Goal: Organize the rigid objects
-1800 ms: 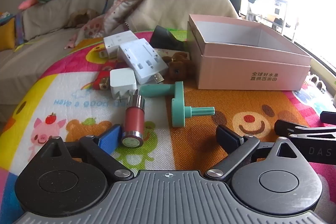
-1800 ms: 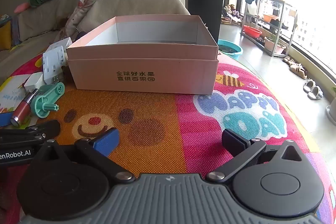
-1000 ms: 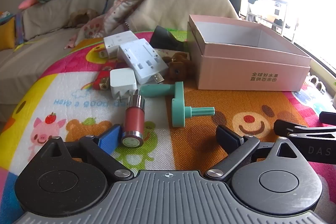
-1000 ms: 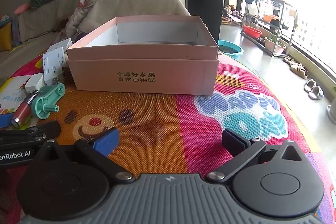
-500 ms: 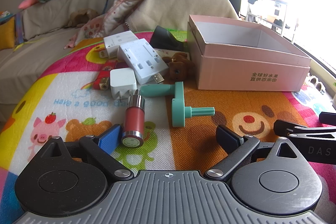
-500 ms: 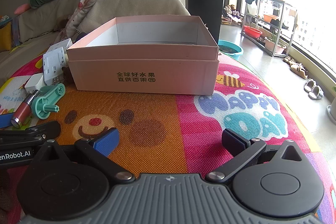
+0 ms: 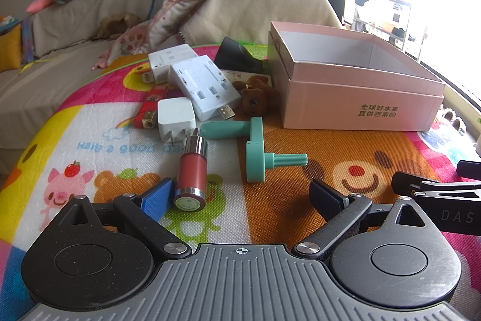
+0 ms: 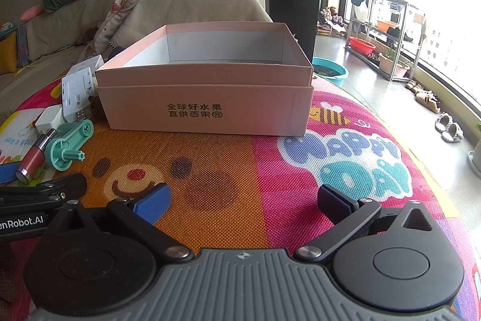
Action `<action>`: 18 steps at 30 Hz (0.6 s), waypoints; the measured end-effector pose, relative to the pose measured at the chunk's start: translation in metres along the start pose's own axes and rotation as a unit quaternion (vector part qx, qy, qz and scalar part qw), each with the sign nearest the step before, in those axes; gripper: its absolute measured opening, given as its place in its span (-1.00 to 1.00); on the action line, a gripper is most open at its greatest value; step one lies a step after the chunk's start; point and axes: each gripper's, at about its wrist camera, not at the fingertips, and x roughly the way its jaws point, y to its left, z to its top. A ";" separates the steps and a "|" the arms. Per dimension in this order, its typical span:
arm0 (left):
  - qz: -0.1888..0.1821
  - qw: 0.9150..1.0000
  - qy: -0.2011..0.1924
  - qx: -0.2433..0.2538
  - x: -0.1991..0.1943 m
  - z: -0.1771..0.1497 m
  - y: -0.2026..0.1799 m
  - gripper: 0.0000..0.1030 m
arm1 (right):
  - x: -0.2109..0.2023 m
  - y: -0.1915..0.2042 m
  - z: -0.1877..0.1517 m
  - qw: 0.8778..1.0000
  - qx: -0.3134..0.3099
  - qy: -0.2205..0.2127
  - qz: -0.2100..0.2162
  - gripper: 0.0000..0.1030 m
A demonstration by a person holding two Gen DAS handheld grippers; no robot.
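Plainly, nothing is picked up yet: the left tongs (image 7: 240,194) rest low on the colourful cartoon-printed play mat (image 7: 300,200) with their fingers spread wide and empty, and the right tongs (image 8: 243,200) sit likewise spread and empty, facing the open pink cardboard box (image 8: 207,98) that stands toward the mat's far edge. The nearest rigid piece is the short red cylinder with metal end caps (image 7: 192,170), lying on the mat with its near end just beside the left tongs' blue-padded finger (image 7: 156,197). Beyond it lie the mint-green plastic crank-shaped part (image 7: 255,152), the small white plug adapter (image 7: 176,118) and the white multi-port hub (image 7: 201,83), clustered near the box's left wall. A good first move, I judge, is to shift the left tongs sideways until the cylinder lies centred between the fingers, then close across its red middle, not the slick metal caps, since it may roll. The small brown plush bear (image 7: 255,98) is soft and probably stays out.
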 end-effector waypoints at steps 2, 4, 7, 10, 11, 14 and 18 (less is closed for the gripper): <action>0.000 1.000 0.000 0.000 0.000 0.000 0.000 0.92 | 0.000 0.000 0.000 1.000 0.000 0.000 0.000 1.00; 0.000 1.000 0.000 0.000 0.000 0.000 0.000 0.92 | 0.000 0.000 0.000 1.000 -0.001 0.001 -0.001 1.00; 0.000 1.000 0.000 0.000 0.000 0.000 0.000 0.92 | 0.000 0.000 0.000 1.000 -0.001 0.001 0.000 1.00; 0.001 1.000 0.000 0.001 0.000 0.000 0.000 0.92 | 0.000 0.000 0.000 1.000 0.000 0.000 0.000 1.00; 0.001 1.000 0.000 0.001 0.000 0.000 0.000 0.92 | 0.000 0.001 0.000 1.000 -0.001 0.001 0.000 1.00; 0.002 1.000 0.000 0.002 0.000 0.000 0.000 0.92 | 0.000 0.002 -0.001 1.000 -0.001 0.001 -0.001 1.00; 0.002 1.000 0.000 0.002 0.000 0.000 0.000 0.92 | 0.000 0.001 0.000 1.000 -0.002 0.001 -0.001 1.00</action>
